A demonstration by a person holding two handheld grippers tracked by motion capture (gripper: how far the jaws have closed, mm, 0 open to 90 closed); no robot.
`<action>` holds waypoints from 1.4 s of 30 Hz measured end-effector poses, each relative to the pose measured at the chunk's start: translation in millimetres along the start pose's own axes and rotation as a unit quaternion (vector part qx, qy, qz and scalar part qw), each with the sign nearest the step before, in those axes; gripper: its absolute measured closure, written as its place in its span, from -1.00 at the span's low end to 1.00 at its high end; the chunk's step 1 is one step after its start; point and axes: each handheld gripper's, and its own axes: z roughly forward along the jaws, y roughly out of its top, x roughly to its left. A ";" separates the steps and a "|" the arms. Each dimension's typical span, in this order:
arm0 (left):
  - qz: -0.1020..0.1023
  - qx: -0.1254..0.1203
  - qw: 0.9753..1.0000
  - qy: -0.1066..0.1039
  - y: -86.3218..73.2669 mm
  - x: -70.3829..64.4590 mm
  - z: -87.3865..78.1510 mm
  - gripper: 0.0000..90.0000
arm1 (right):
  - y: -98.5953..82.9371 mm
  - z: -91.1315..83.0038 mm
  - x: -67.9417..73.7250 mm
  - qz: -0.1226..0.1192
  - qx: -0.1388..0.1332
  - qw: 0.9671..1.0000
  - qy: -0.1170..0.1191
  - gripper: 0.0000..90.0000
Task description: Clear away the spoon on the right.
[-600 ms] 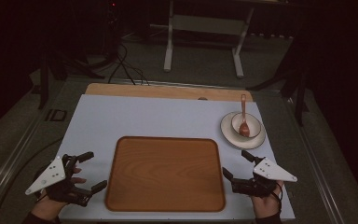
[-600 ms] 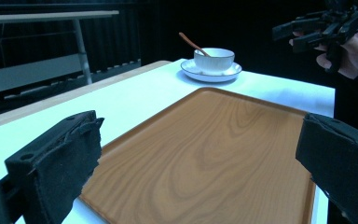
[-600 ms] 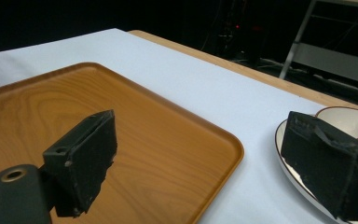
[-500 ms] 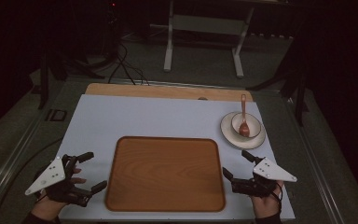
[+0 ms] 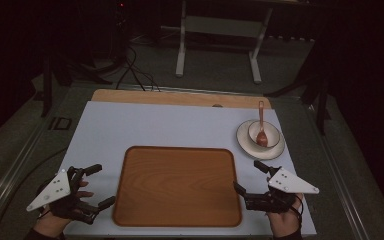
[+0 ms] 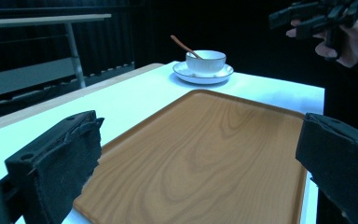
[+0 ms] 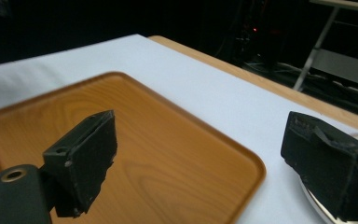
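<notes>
Wooden tray point(image 5: 177, 185) between left gripper point(image 5: 98, 186) and right gripper point(image 5: 248, 176), both agape.

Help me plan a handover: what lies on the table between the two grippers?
The wooden tray, bare, lies between the left gripper and the right gripper, as the high view shows.

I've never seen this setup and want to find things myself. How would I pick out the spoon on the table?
Start at the big wooden tray in the middle of the white table, then look beyond its far right corner to the white saucer. A white bowl sits on it, and the spoon rests inside, handle pointing away from the person. It is the one slim, reddish-brown item among white dishes.
</notes>
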 end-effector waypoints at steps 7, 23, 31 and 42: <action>0.001 0.001 1.000 -0.004 -0.1 -0.1 -0.1 -1.00 | 29.3 -3.0 1.0 -0.019 -0.019 1.000 0.003 -0.77; 0.003 0.004 1.000 -0.007 -0.1 -2.2 1.0 -1.00 | 66.1 8.2 -27.2 -0.033 -0.033 0.999 -0.027 -0.77; 0.003 0.004 1.000 -0.007 -0.5 -2.1 1.7 -1.00 | 77.2 15.5 -52.5 -0.018 -0.038 0.998 -0.043 -0.77; 0.003 0.004 1.000 -0.014 -0.7 -2.5 1.4 -1.00 | 86.1 31.3 -87.3 0.009 -0.034 0.996 -0.085 -0.77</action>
